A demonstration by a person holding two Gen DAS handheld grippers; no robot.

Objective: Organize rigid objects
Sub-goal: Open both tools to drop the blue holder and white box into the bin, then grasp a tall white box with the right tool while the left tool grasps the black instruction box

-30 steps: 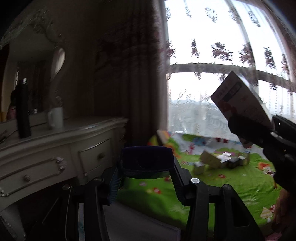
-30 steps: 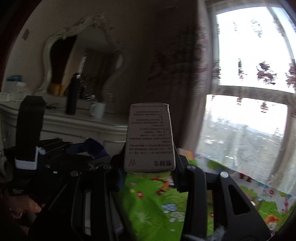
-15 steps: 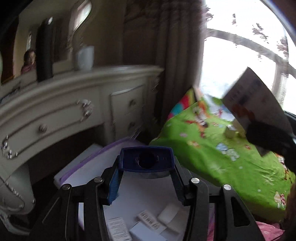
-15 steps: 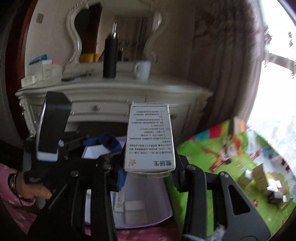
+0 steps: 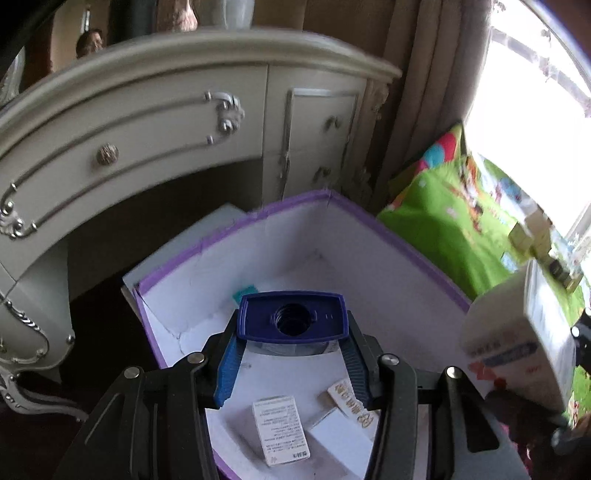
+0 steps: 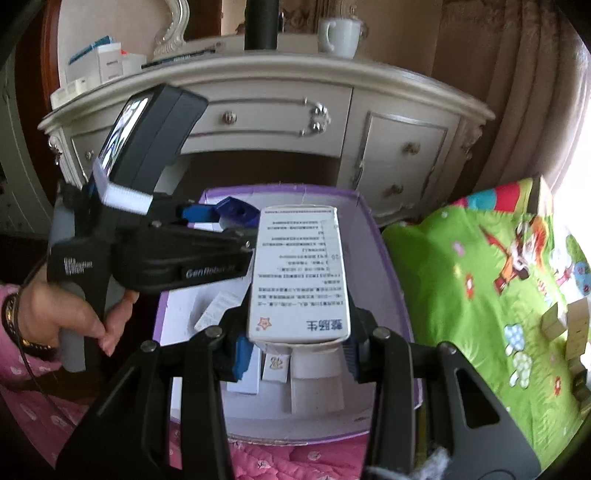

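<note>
storage box (image 5: 369, 236): 1 | cartons inside (image 5: 280, 428): perhaps 4 | mug (image 6: 339, 35): 1

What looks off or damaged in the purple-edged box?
Nothing is spilled or damaged. The small cartons in the purple-edged box just lie loose at mixed angles, flat on its floor. Both held items look intact.

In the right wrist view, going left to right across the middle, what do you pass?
Person's hand → left gripper → white carton held in the right gripper → purple box wall → green cartoon mat
</note>
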